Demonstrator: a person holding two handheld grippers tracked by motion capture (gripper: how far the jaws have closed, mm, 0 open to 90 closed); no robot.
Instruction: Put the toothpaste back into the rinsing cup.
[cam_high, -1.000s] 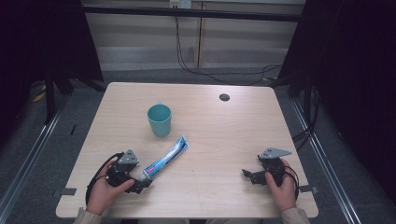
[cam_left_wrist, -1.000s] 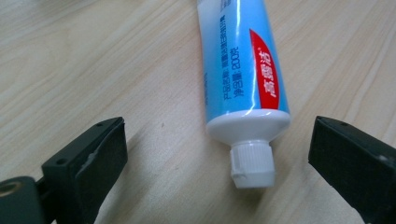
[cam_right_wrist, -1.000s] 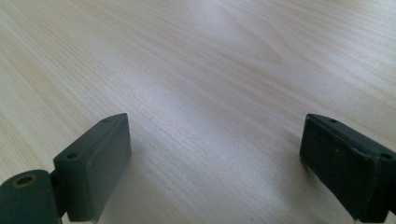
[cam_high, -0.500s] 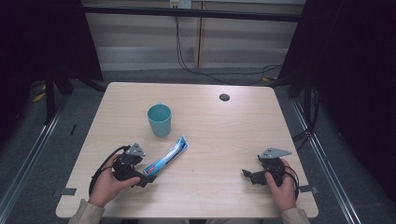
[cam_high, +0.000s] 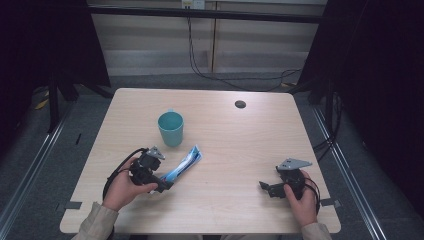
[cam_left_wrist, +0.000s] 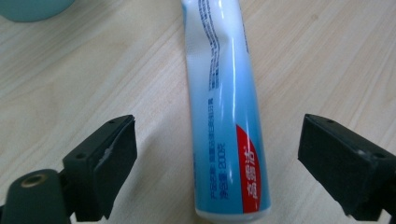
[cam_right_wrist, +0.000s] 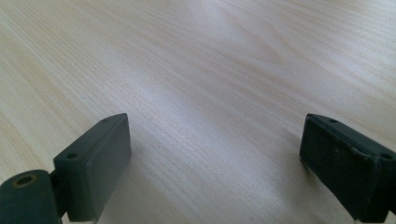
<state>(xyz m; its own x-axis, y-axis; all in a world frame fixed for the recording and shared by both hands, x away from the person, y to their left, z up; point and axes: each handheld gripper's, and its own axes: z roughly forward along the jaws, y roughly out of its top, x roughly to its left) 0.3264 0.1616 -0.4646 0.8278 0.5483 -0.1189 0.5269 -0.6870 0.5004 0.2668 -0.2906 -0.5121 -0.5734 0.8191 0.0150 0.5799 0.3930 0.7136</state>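
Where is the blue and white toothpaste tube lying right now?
In the high view, the blue and white toothpaste tube lies left of the table's middle, just below the teal cup, its near end between the left gripper's open jaws.

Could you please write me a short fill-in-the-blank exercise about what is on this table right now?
1. The tube lies between the open jaws of the ____ gripper.
2. The cup is ____ in colour.
3. The right gripper has only bare ____ between its jaws.
4. The patch near the tube's closer end is ____.

Missing words: left; teal; table; red
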